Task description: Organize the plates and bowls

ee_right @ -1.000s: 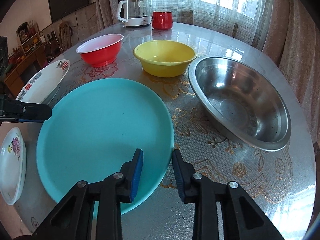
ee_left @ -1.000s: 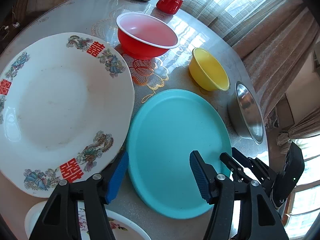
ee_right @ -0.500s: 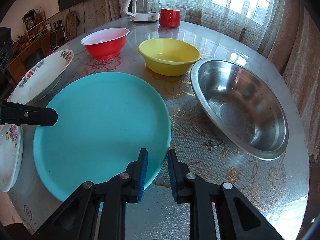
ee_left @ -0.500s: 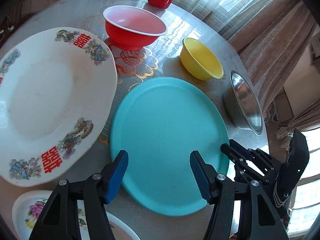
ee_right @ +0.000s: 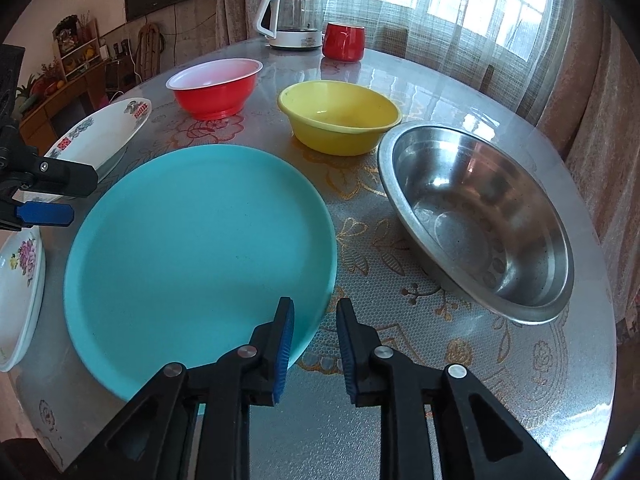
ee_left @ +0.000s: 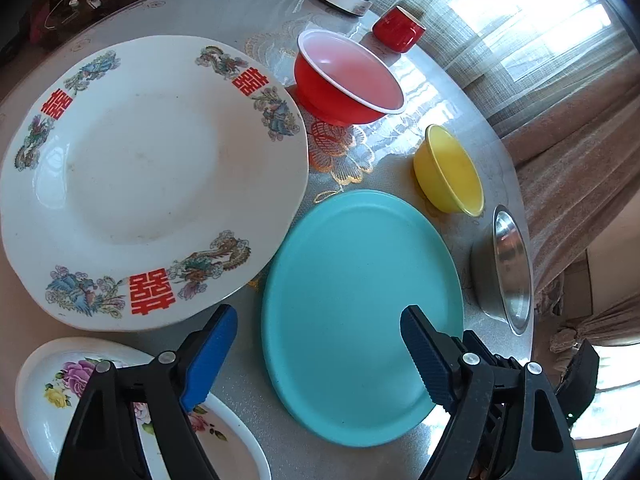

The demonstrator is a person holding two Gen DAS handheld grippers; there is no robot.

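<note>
A teal plate (ee_left: 360,304) (ee_right: 200,248) lies flat on the table. My left gripper (ee_left: 316,360) is wide open and empty above its near-left edge. My right gripper (ee_right: 314,344) stands at the plate's near-right rim with a narrow gap between the jaws, holding nothing. A large white plate with red characters (ee_left: 152,176) (ee_right: 100,136) lies to the left. A small white floral plate (ee_left: 60,384) (ee_right: 20,280) lies nearest. A red bowl (ee_left: 348,80) (ee_right: 216,88), a yellow bowl (ee_left: 448,172) (ee_right: 340,120) and a steel bowl (ee_left: 508,268) (ee_right: 476,220) stand beyond.
A red cup (ee_right: 344,40) (ee_left: 398,32) and a glass kettle (ee_right: 292,20) stand at the far edge of the round table (ee_right: 440,340). Curtains and a window lie behind. The table's near edge runs just under the right gripper.
The left gripper has moved right and back, bringing the floral plate more into view. The right gripper closed narrower half a second ago and has reopened slightly at the teal plate's rim.
</note>
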